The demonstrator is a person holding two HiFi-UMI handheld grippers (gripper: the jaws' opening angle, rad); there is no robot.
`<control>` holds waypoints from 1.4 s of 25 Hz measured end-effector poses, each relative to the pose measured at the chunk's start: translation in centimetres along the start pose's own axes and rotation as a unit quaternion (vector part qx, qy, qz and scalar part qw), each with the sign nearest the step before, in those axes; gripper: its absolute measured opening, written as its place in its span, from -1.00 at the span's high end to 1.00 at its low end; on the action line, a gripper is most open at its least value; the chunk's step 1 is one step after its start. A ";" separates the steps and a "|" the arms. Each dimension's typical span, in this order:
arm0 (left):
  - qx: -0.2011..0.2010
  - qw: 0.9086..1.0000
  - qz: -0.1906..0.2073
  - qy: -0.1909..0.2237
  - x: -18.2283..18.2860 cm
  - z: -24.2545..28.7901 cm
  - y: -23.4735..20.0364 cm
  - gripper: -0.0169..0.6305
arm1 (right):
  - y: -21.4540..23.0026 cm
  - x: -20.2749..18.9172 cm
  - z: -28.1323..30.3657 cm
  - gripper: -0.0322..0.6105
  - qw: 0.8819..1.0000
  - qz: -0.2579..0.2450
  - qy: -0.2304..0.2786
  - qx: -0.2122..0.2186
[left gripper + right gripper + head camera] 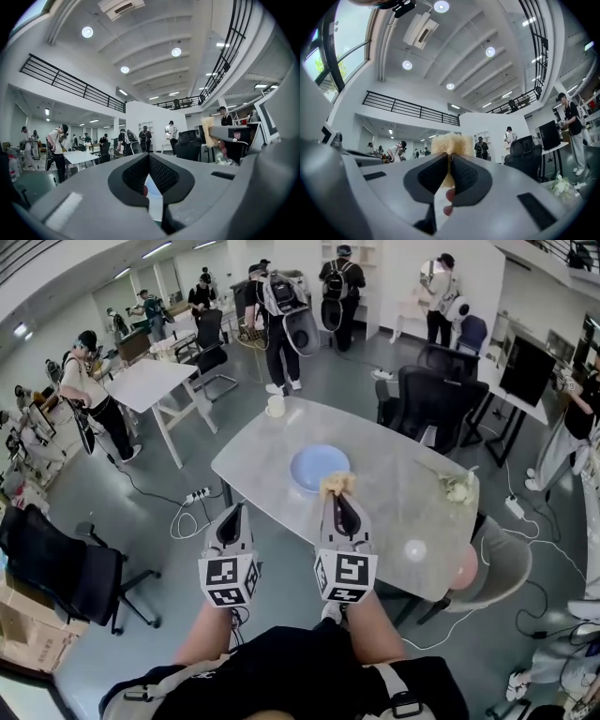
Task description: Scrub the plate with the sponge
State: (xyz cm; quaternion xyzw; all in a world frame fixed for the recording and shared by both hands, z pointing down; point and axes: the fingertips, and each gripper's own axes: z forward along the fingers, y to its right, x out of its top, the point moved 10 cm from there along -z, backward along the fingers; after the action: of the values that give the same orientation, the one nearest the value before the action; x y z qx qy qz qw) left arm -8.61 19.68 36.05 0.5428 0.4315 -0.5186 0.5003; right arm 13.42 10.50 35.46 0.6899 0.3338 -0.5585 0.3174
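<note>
A light blue plate (317,466) lies on the grey oval table (394,521). My right gripper (338,491) hovers just in front of the plate's near rim, shut on a yellowish sponge (337,484). In the right gripper view the sponge (451,144) sticks up between the closed pads, and the gripper (449,165) tilts upward toward the ceiling. My left gripper (234,515) is held off the table's left edge, above the floor, shut with nothing in it. In the left gripper view the gripper (149,161) is empty and the sponge (209,131) shows at the right.
A white cup (276,406) stands at the table's far left end. A bunch of pale flowers (457,487) lies at the right, a white disc (414,549) near the front edge. Black office chairs (433,399) stand behind the table; several people stand beyond.
</note>
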 end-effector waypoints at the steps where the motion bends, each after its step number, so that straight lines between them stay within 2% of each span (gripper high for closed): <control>1: 0.000 1.000 0.000 -0.002 0.1 1.7 0.0 0.95 | 0.8 -0.4 1.5 0.83 1.000 0.005 -0.006 0.001; 8: -0.004 1.000 -0.002 -0.008 0.7 13.8 0.4 0.95 | 6.0 -2.2 11.8 0.83 0.999 0.024 -0.020 0.016; 15: -0.022 0.999 -0.003 -0.022 -0.5 22.0 -0.2 0.95 | 8.5 -4.5 18.9 0.83 0.999 0.025 -0.033 0.011; 25: -0.089 0.996 -0.013 -0.014 -0.4 32.3 -6.6 0.95 | 6.3 -4.9 26.4 0.83 0.998 -0.007 -0.038 -0.046; 32: -0.125 0.992 -0.005 -0.032 -1.9 37.2 -7.3 0.95 | 7.5 -6.1 28.4 0.83 0.994 -0.011 -0.052 -0.091; 35: -0.144 0.989 -0.013 -0.036 -2.4 38.6 -7.2 0.95 | 7.7 -6.4 28.5 0.83 0.991 -0.034 -0.055 -0.114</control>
State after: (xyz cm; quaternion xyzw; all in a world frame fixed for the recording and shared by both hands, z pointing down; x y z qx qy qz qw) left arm -21.05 -17.51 39.28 0.4405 0.4902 -0.4772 0.5814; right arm 2.79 -17.77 37.25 0.6056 0.4006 -0.5646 0.3925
